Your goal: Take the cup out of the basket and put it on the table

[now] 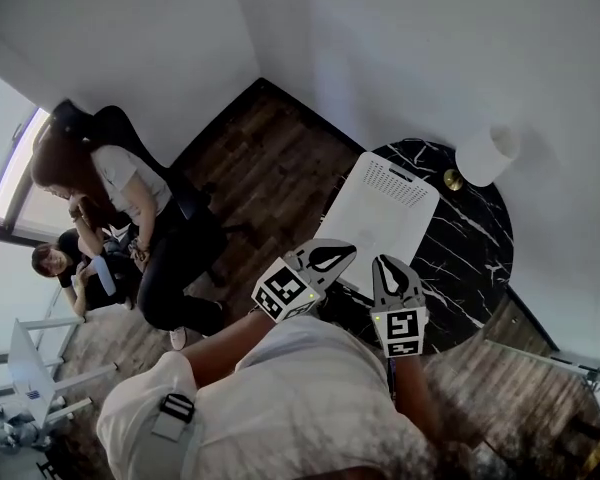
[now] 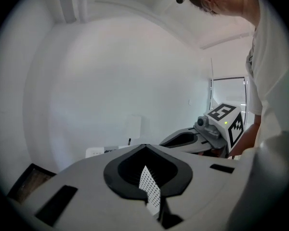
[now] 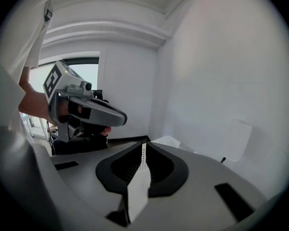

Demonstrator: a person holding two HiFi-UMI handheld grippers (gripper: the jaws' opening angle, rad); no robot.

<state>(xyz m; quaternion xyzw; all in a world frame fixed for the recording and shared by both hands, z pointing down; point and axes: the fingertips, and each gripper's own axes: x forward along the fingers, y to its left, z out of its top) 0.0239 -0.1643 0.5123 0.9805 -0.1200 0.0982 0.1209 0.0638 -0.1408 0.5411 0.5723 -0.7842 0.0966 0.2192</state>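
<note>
Left gripper [image 1: 345,252] and right gripper [image 1: 384,263], both grey, were clenched on nothing above a white perforated plastic basket [image 1: 380,208] on a round black marble table [image 1: 470,248]. The cup could not be made out.

No readable text, brand, number or sign in any view. The only printed marks are black-and-white square code patterns on the left cube [image 1: 285,293] of the left gripper [image 1: 332,258] and the right cube [image 1: 405,330] of the right gripper [image 1: 388,268]. They are patterns, not letters. The right cube [image 2: 226,121] and left cube [image 3: 53,81] show the same in the gripper views.
</note>
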